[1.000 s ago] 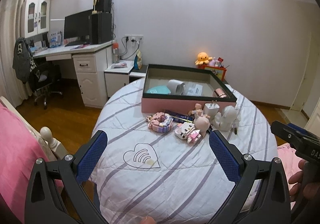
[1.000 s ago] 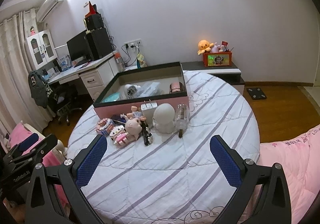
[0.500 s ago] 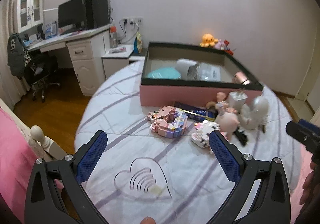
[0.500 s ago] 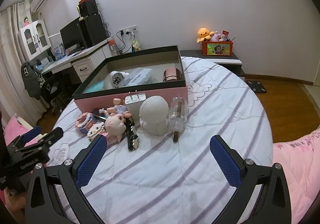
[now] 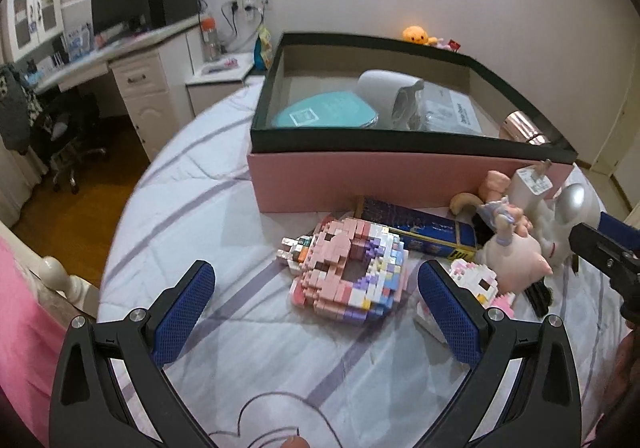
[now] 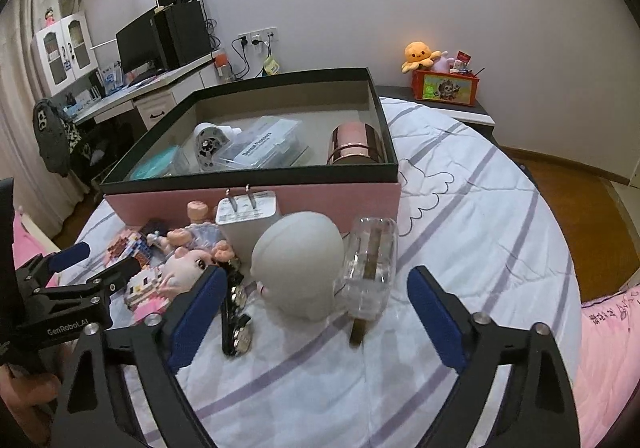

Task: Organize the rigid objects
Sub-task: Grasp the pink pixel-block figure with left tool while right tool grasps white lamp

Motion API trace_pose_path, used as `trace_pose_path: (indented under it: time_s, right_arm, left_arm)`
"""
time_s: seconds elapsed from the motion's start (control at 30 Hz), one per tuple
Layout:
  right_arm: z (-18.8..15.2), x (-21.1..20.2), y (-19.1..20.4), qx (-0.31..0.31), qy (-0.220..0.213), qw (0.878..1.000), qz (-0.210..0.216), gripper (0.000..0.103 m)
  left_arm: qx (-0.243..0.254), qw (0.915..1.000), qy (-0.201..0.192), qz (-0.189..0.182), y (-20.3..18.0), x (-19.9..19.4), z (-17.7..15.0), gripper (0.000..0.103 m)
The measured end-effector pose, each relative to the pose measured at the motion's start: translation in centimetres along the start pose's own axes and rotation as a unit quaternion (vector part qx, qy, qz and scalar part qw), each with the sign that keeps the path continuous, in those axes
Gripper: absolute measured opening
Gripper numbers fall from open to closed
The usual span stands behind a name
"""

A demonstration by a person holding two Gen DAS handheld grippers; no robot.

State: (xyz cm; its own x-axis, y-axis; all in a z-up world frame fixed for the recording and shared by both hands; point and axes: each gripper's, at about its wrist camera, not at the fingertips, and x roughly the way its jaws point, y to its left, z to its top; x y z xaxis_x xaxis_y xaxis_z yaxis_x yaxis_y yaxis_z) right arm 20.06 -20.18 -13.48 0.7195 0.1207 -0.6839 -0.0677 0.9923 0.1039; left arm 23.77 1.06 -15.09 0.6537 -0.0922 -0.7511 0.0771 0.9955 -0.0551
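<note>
Striped bedspread (image 6: 460, 232) on a round bed held the clutter. Left gripper (image 5: 316, 304) gaped, empty, over one pink brick model (image 5: 348, 268). Right gripper (image 6: 312, 304) had just been narrowing, unclenched, nothing pinched, white round-headed figure (image 6: 298, 264) between its jaws. Beyond, one pink box (image 6: 256, 204) held four items: teal case (image 5: 326, 112), white cylinder (image 5: 386, 96), clear packet (image 6: 264, 144), copper can (image 6: 354, 144). Desk (image 6: 152, 88) against far wall.

Both grippers: black angular frames, blue mesh-textured finger pads (image 6: 196, 312), silver screws at finger bases. Left gripper (image 5: 316, 312) body carries white "GenRobot.AI" lettering; right gripper (image 6: 312, 308) identical build.
</note>
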Motion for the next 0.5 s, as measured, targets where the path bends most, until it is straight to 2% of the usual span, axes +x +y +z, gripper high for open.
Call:
trace_pose_path:
  time_s: [0.13, 0.2, 0.23, 0.33, 0.4, 0.43, 0.5]
  right_arm:
    - [0.2, 0.7, 0.3, -0.014, 0.001, 1.000, -0.007, 0.074]
    - [0.4, 0.9, 0.7, -0.027, -0.001, 1.000, -0.014, 0.071]
    - [0.4, 0.9, 0.9, -0.032, -0.002, 0.999, -0.019, 0.068]
    - [0.4, 0.9, 1.2, -0.042, -0.004, 0.999, -0.027, 0.064]
    - [0.3, 0.2, 1.1, -0.037, -0.011, 0.999, -0.018, 0.055]
    - [0.3, -0.1, 1.0, -0.035, -0.013, 0.999, -0.012, 0.046]
    - [0.2, -0.6, 1.0, -0.036, -0.014, 0.999, -0.013, 0.046]
  left_arm:
    - [-0.018, 0.9996, 0.016, -0.016, 0.6, 0.8, 0.3, 0.093]
    - [-0.011, 0.9996, 0.017, -0.019, 0.3, 0.8, 0.2, 0.081]
    - [-0.006, 0.9998, 0.015, -0.014, 0.1, 0.8, 0.2, 0.069]
    - [-0.003, 0.9998, 0.011, -0.016, -0.1, 0.5, 0.0, 0.069]
    - [-0.014, 0.9995, 0.007, -0.026, 0.4, 0.2, -0.2, 0.069]
    - [-0.019, 0.9994, 0.006, -0.028, 0.6, 0.0, -0.3, 0.069]
    - [-0.025, 0.9993, 0.001, -0.029, 0.7, -0.6, -0.8, 0.069]
